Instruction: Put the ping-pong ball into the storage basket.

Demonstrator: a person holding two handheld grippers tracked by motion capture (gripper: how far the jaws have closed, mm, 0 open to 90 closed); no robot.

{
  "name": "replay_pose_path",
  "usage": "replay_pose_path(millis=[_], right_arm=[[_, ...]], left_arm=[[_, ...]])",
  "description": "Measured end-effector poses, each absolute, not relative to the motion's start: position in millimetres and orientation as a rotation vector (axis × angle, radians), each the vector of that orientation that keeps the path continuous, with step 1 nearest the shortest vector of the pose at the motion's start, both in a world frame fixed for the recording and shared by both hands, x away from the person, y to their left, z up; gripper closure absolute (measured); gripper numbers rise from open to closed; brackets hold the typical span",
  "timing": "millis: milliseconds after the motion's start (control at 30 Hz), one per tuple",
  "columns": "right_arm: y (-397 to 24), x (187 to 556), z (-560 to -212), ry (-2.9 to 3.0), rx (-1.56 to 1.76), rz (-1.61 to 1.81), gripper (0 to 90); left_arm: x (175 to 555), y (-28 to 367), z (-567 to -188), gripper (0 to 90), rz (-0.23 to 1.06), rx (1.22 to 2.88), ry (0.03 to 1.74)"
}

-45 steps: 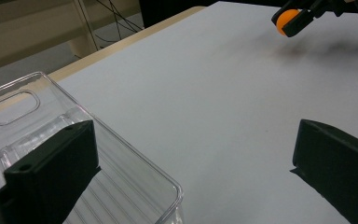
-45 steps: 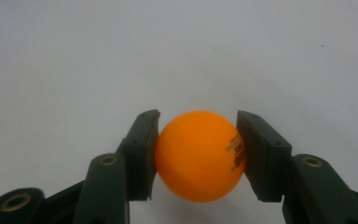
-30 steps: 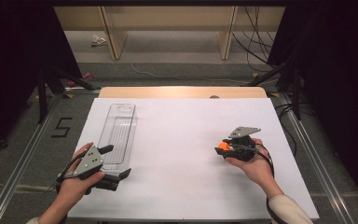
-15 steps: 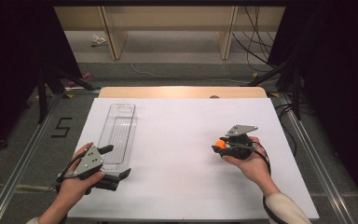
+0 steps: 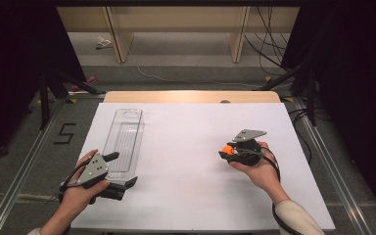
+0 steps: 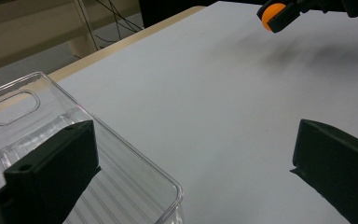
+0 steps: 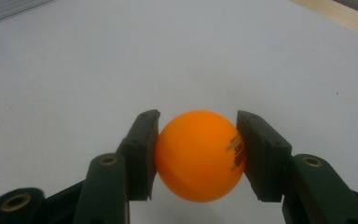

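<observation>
While the clear tray [image 5: 124, 139] lies empty, the right gripper [image 7: 196, 149] clamps an orange ball [image 7: 199, 155].

Tray [image 5: 125, 137] lies left on table [image 5: 186, 196], ball [image 5: 228, 150] right.

A white sheet [image 5: 186, 147] covers most of the worktop [image 5: 191, 96], whose bare wooden edge shows as a pale strip along the far side; a small dark spot [image 5: 224, 102] sits on that strip, just at the sheet's far edge; on the grey floor to the left of the worktop a black numeral five [image 5: 64, 133] is marked, beside a metal rail [image 5: 27, 166] that runs alongside; a matching rail [image 5: 330, 161] runs along the right; beyond the worktop stand two light wooden uprights [image 5: 117, 34], with black cables [image 5: 269, 44] trailing down at the right and a small pale scrap [image 5: 104, 43] lying on the floor at the left; dark stand legs [image 5: 54, 83] slant down on both sides.
</observation>
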State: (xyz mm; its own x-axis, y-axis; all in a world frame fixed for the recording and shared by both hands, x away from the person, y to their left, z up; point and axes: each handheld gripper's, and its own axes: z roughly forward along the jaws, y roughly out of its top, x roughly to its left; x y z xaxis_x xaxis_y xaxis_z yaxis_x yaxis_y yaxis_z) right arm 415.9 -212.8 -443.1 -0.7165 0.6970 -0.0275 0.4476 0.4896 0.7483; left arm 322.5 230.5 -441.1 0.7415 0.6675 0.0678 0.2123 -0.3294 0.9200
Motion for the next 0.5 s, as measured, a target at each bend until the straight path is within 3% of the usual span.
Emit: replay_pose_path(millis=[500], right_arm=[[-203.1,418.6,-441.5,2.409,0.946,1.086,51.4]], left_arm=[[322.6,230.6,-440.9,0.0,0.545,1.890,0.675]])
